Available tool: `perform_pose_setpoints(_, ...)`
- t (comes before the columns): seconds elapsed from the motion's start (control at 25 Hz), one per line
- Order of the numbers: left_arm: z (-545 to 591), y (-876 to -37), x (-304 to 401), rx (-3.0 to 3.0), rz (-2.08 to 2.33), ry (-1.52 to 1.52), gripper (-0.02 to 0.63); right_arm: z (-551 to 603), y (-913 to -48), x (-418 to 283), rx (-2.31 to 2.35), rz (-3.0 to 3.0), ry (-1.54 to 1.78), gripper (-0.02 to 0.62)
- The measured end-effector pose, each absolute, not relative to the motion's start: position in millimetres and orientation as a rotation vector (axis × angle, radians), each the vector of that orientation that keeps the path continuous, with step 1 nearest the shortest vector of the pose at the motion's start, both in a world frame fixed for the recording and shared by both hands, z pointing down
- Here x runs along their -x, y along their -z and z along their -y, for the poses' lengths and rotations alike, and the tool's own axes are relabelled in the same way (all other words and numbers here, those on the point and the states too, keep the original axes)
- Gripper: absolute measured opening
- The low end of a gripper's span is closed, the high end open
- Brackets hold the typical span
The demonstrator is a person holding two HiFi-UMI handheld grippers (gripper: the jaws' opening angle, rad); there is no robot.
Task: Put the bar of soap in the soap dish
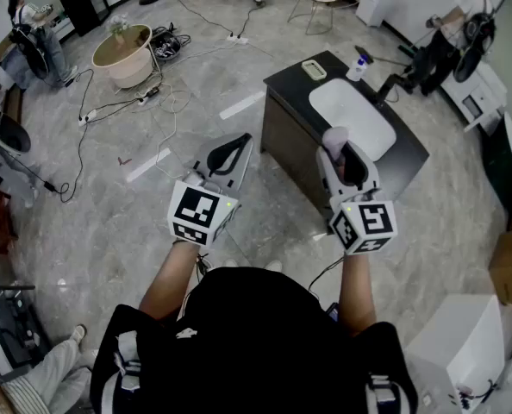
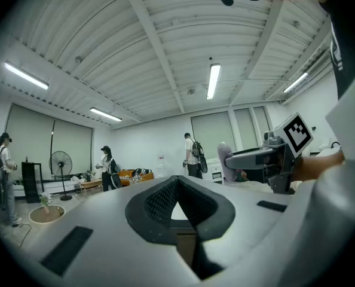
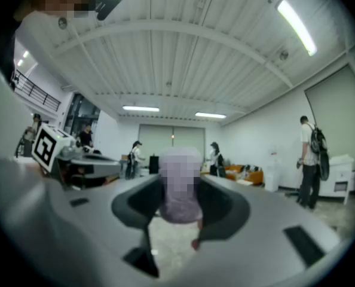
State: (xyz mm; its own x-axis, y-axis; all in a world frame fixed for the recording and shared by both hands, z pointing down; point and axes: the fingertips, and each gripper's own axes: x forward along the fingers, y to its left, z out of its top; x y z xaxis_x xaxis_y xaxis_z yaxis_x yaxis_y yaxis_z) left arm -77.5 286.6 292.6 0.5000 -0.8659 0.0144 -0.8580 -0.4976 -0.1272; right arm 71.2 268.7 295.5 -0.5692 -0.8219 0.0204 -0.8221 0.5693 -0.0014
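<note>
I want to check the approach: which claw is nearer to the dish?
Right. The right claw, holding the soap, is by the counter, facing the dish. The left claw is left of the counter, over the floor.

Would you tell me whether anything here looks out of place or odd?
Nothing looks spilled or damaged. Loose cables trail across the floor left of the counter, and the soap is clamped in the right tongs, away from its dish.
</note>
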Motion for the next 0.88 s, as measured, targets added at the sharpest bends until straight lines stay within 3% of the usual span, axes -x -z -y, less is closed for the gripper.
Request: perform_pose_setpoints(0.88,-271.5,-312.5,24.1,2.658,-1.572,0.142,0.025,-254.7,-314.9,-121.3,-1.387,2.797,-0.062,0.204)
